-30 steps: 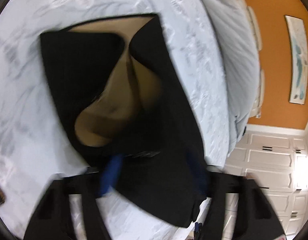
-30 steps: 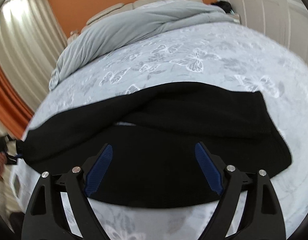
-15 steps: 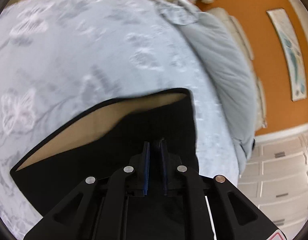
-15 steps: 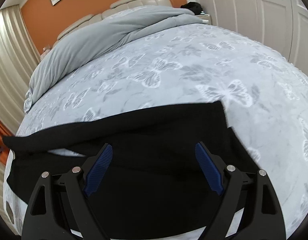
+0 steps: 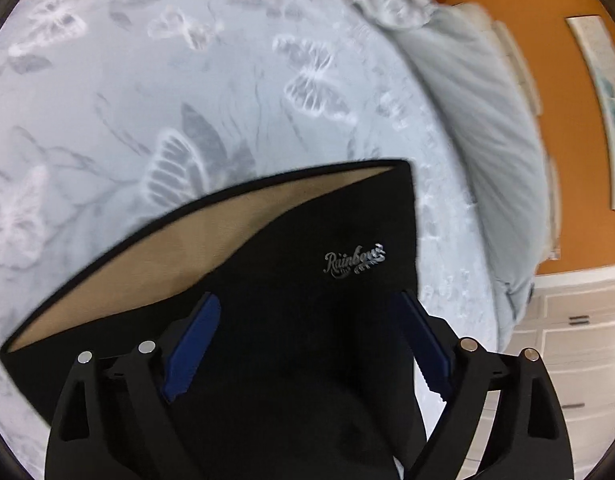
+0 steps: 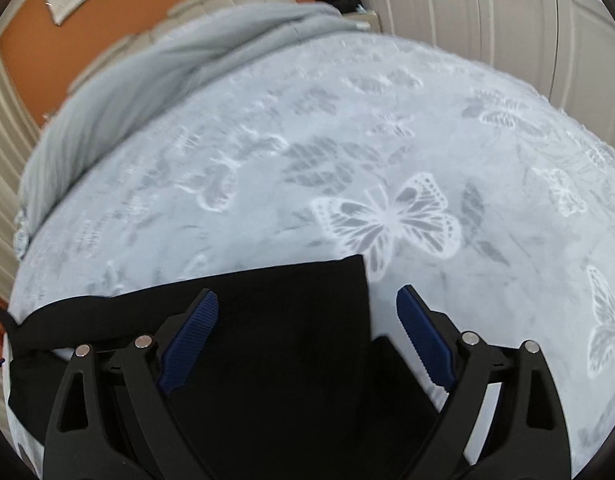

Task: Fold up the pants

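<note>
Now the left gripper [image 5: 307, 344] hangs over the black pants [image 5: 307, 360] with its blue pads [image 5: 193, 344] spread wide and nothing pinched between them; black cloth lies under and between the fingers, but the pads are not closed on it. From this side the pants lie on the bedspread [image 5: 187, 100], pale with white butterflies, and the waist end is turned so a tan lining [image 5: 155, 252] shows as a broad wedge along the far edge. A silver script logo [image 5: 354, 261] sits on the black cloth just past the right-hand pad. Beyond, a grey duvet [image 5: 487, 128] is bunched against an orange wall [image 5: 563, 120] with a framed picture [image 5: 607, 100], and white cabinets [image 5: 579, 340] stand lower right. The right gripper [image 6: 307, 336] is likewise wide open and holds nothing. Its left pad [image 6: 189, 344] is above the pants [image 6: 275, 340], while the other pad is off the cloth's edge, over the bedspread [image 6: 387, 140]. In this view the pants run as a dark band to the left, with a straight edge ending near a large white butterfly [image 6: 387, 220]. White doors [image 6: 487, 20] fill the upper right.
</note>
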Tool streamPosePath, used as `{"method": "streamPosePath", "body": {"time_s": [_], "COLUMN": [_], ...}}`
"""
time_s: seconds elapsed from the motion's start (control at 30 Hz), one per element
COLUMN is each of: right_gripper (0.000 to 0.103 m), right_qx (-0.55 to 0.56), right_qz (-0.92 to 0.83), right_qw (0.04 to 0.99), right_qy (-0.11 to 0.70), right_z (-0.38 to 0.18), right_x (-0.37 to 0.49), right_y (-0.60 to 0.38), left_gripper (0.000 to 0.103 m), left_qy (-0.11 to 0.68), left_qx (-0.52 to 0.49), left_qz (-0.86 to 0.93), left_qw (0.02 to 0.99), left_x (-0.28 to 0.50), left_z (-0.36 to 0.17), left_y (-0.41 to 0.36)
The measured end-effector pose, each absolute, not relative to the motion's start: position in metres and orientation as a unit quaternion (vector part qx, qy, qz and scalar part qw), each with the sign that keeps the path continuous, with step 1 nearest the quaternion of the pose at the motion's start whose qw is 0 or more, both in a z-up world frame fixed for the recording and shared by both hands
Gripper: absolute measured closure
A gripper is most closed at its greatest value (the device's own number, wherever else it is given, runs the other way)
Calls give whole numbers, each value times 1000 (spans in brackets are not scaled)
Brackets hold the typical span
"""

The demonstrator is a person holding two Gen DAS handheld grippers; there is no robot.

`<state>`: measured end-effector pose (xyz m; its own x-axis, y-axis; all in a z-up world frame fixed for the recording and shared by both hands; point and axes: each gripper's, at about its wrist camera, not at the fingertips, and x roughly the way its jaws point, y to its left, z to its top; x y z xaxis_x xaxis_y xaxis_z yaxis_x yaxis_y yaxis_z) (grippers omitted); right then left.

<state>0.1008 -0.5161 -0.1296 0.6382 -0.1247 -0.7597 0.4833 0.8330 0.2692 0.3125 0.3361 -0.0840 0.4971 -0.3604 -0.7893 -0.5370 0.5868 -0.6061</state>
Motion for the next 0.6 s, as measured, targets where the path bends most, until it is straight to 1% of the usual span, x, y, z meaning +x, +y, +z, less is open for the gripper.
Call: {"method": "streamPosePath", "body": {"time_s": [0.07,0.1,0.13,0.17,0.2,0.23,0.27,0.3,0.33,0.43,0.5,0.57,0.6], "right_gripper": [16,30,34,46,68,80,86,88,89,89,89,89,89], "right_qx": [229,225,219,210,197,185,185,183,173,146,116,77,60], "right_qz": [-172,-159,-147,-140,-134,-122,-114,-114,-115,-91,-67,-47,-38], "right_qw": [870,872,876,879,883,887,888,894,902,944,966,976,976], "right_qy": [401,404,404,405,404,405,404,393,378,282,221,200,208], "right_z": [-139,-143,-145,-146,-146,-146,-145,-137,-127,-65,-23,-6,-6], "right_x": [111,117,121,124,127,132,135,135,134,107,71,42,25], "right_y": [-519,-517,-513,-509,-504,-498,-495,-493,-490,-481,-471,-459,-452], "left_gripper": [16,16,17,19,34,54,96,96,97,98,98,98,98], "left_qy": [508,511,513,515,517,516,520,525,513,468,439,415,418], "left_qx": [-463,-467,-468,-461,-444,-430,-414,-404,-407,-421,-433,-428,-412], "left_qz": [67,68,69,66,62,54,35,36,39,6,-35,-67,-63], "left_qw": [723,719,716,720,729,739,746,748,755,777,786,800,807], "left_x": [328,334,340,346,353,358,364,367,363,342,314,269,250], "left_z": [-99,-104,-110,-114,-115,-115,-114,-112,-104,-70,-44,-21,-16], "left_y": [330,327,323,316,309,303,296,292,293,303,317,332,336]}}
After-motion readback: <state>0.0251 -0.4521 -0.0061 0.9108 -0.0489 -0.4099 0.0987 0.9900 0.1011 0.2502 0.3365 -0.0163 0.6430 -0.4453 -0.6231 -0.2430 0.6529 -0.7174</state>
